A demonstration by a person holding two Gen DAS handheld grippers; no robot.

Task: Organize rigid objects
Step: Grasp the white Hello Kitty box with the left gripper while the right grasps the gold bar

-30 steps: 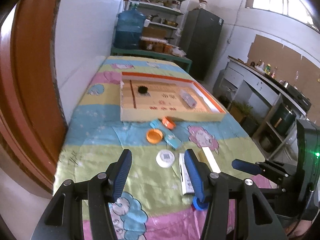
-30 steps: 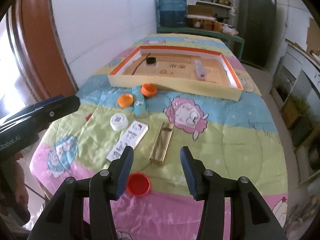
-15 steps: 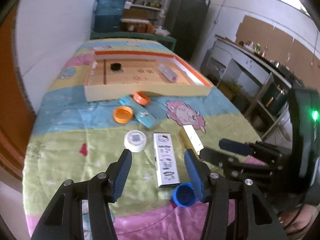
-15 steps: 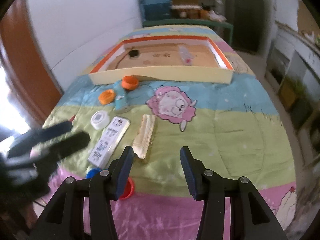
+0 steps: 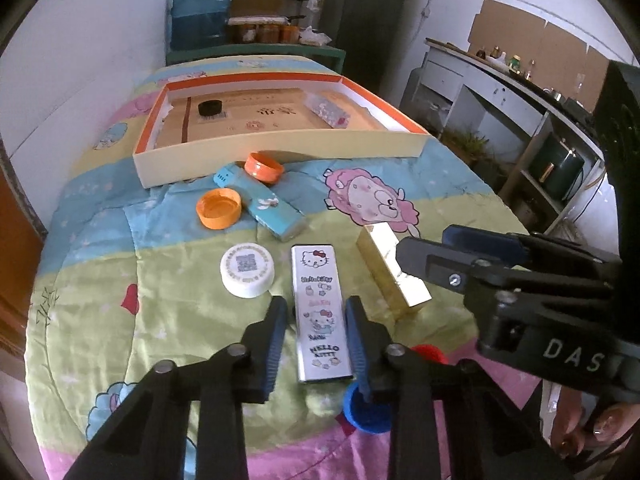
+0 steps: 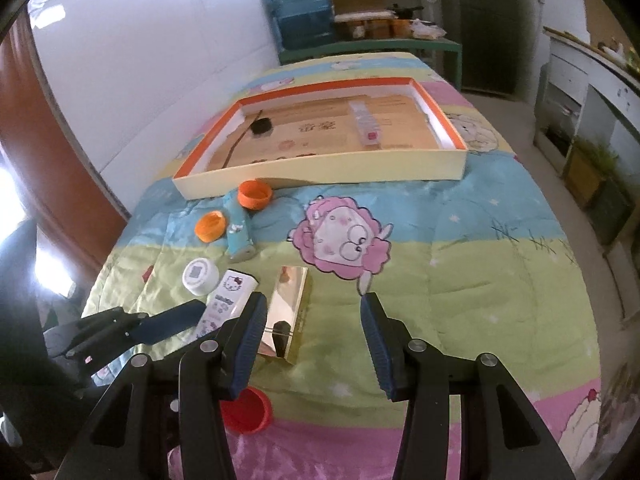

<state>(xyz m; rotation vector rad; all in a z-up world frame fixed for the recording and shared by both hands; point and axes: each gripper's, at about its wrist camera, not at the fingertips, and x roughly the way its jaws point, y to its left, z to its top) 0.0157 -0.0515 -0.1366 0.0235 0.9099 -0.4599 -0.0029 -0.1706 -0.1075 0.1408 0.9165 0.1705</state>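
Observation:
A white Hello Kitty box lies lengthwise on the quilt. My left gripper straddles its near half, jaws closing with the pads against its long sides. Just right of it lies a gold box. My right gripper hangs open over the quilt, its left finger above the gold box, nothing held. In the right wrist view the left gripper's fingers show beside the Hello Kitty box. The cream tray with an orange rim holds a black cap and a clear packet.
Two orange caps, a teal box and a white cap lie between the tray and the grippers. A blue cap and a red cap sit near the quilt's front edge. A wall runs along the left.
My left gripper came forward and down over the Hello Kitty box, and its jaws went from wide apart to narrow around it. The right gripper drifted sideways over the gold box.

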